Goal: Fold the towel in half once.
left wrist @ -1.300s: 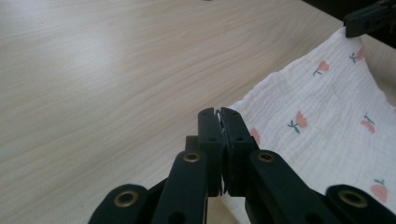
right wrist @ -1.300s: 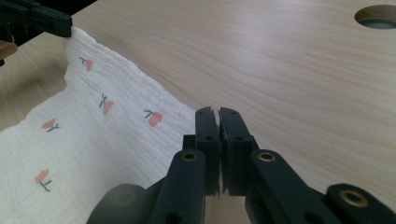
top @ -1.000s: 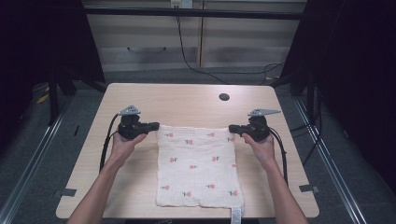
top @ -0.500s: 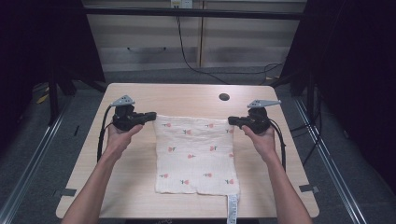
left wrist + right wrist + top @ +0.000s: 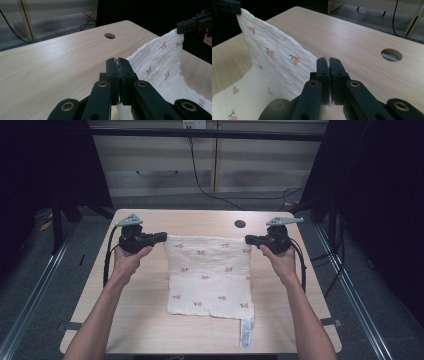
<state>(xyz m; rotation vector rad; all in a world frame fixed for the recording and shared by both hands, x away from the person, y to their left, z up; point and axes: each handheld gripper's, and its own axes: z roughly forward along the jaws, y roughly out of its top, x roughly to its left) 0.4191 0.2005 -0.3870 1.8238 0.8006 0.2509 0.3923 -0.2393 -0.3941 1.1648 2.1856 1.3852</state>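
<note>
A white cloth (image 5: 210, 275) with small red flower prints hangs stretched between my two grippers, its far edge lifted off the wooden table (image 5: 150, 320) and its near part lying on the tabletop. My left gripper (image 5: 162, 237) is shut on the cloth's far left corner (image 5: 117, 60). Shut on the far right corner (image 5: 327, 60) is my right gripper (image 5: 248, 240). In the left gripper view the cloth (image 5: 162, 65) rises toward the other gripper at top right. The right gripper view has the cloth (image 5: 277, 60) climbing to the upper left. A white label (image 5: 246, 330) hangs from the cloth's near right corner.
A round cable hole (image 5: 240, 224) lies in the table near its far edge, between the grippers. Dark curtains stand at both sides, and cabinets (image 5: 210, 160) with cables behind the table. Bare wood lies left and right of the cloth.
Both grippers have risen and moved away from me, lifting the cloth's far edge. The cloth has slid toward the far side of the table.
</note>
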